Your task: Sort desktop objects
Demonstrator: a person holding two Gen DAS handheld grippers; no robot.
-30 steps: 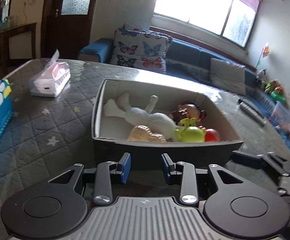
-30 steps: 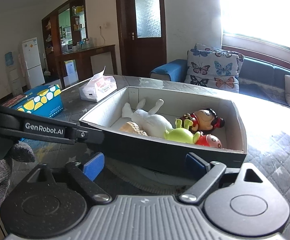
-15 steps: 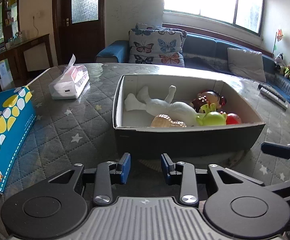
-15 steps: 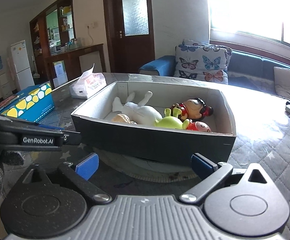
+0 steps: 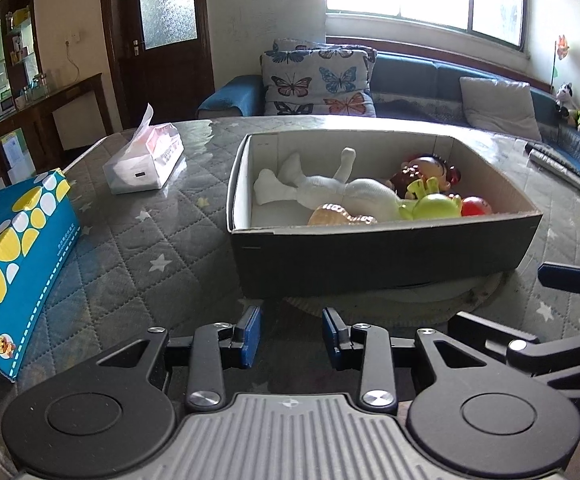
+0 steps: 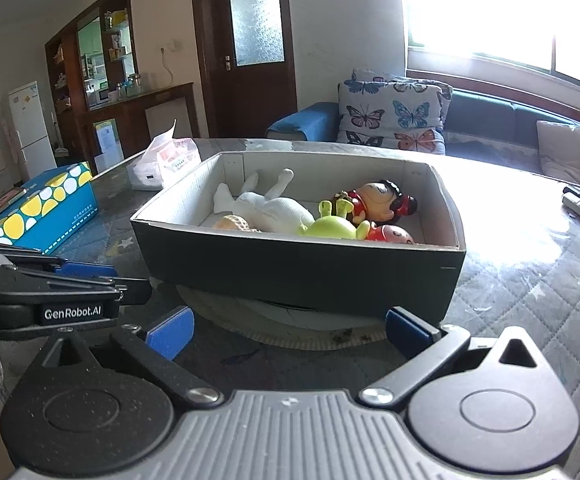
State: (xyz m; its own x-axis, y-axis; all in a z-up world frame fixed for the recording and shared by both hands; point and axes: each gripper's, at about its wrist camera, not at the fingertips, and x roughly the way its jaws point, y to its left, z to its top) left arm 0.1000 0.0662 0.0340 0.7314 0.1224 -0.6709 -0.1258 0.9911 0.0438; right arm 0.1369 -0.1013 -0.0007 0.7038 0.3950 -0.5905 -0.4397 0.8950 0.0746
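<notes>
Resting mid-table, the box (image 5: 381, 254) holds toys (image 6: 274, 212). Both grippers, left (image 5: 290, 336) and right (image 6: 290, 324), hover empty with fingers apart. Cardboard looks light, flexible; grip the near wall.

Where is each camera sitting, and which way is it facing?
Left wrist: on the left gripper, angled down at the toy box; its partly open fingers and the right gripper's tip show.
Right wrist: on the right gripper, facing that box; its wide-open fingers and the left gripper show.
Shared: box, blue carton, tissue pack.
</notes>
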